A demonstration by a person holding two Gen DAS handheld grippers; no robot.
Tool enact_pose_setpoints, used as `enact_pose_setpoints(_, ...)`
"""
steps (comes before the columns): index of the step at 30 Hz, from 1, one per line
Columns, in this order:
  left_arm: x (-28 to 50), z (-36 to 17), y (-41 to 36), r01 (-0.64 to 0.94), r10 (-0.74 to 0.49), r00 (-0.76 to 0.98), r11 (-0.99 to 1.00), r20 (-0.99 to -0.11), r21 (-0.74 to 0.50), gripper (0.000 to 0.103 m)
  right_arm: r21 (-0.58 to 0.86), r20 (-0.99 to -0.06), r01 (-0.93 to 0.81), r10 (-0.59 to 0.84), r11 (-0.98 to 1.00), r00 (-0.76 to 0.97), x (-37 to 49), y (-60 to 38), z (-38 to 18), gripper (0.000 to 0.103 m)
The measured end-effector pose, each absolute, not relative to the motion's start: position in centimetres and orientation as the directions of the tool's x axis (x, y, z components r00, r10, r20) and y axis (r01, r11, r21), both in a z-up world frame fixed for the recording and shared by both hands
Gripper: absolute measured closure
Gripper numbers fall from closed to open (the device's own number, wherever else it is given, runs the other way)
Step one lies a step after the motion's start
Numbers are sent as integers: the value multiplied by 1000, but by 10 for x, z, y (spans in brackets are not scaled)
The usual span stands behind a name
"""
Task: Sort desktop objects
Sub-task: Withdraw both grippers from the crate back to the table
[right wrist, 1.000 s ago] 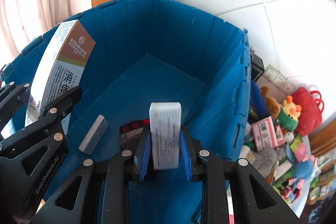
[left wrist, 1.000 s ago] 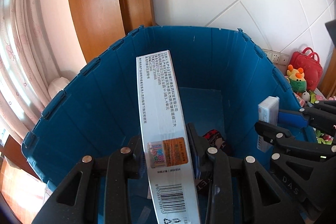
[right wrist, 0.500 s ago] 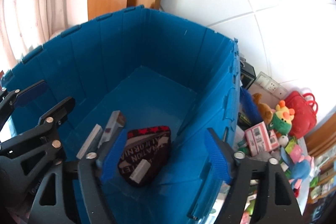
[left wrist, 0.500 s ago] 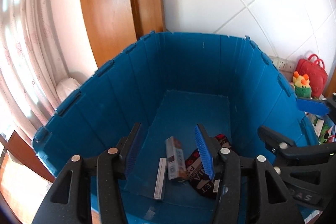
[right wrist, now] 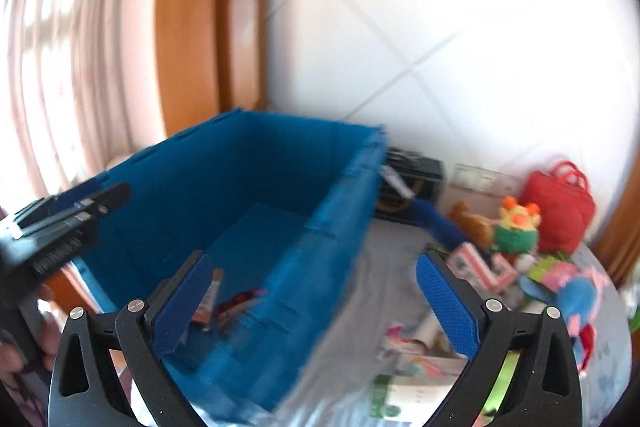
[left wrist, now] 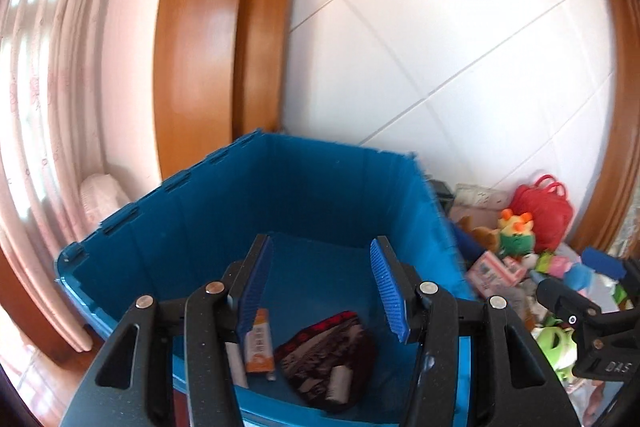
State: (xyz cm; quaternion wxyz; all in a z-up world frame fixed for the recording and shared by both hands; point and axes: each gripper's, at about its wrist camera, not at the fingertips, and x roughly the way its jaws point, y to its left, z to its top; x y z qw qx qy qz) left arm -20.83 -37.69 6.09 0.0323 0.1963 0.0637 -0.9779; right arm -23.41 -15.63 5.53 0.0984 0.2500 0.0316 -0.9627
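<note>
The blue bin (left wrist: 168, 187) stands in front of me. On its floor lie a long box with an orange end (left wrist: 259, 343), a dark pouch (left wrist: 328, 363) and a small white box (left wrist: 338, 385) resting on the pouch. My left gripper (left wrist: 322, 287) hovers above the bin's near rim, open, with nothing between its blue pads. My right gripper (right wrist: 318, 303) is over the bin's right wall (right wrist: 328, 227); its jaws are opening wide and hold nothing. The right wrist view is blurred by motion. Each gripper shows in the other's view: the right gripper (left wrist: 580, 277) and the left gripper (right wrist: 68, 211).
To the right of the bin, on a grey cloth, lies a heap of toys: a red bag (right wrist: 560, 207), a green and yellow plush (right wrist: 516, 231), small printed cartons (right wrist: 476, 267) and a black case (right wrist: 412, 179). A hand (right wrist: 24, 343) holds the left gripper. Tiled wall and wooden frame behind.
Both grippers opened and let go: the long box and the small white box now lie in the bin. Both pulled back and up; the right one swung right toward the toys.
</note>
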Motion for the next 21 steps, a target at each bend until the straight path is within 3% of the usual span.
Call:
enact_pose_setpoints(5,-198,73,-320,18,21,-943,-994,-332,-111,52,-3,-509,41,-34,-999,-860,-215,-64,39,0)
enact_pose_setpoints(12,-203,69,-221,-123,142,-928,-989,-344,-76,52,3,-609,-235,185,-972,-771,-190,94,-1,0)
enact_pose_setpoints(21,-244,-22,-122,-208,203,-771,-976,-604,-63,48,-1,-747,-449,299,-893,-593,-158,246,-76,0)
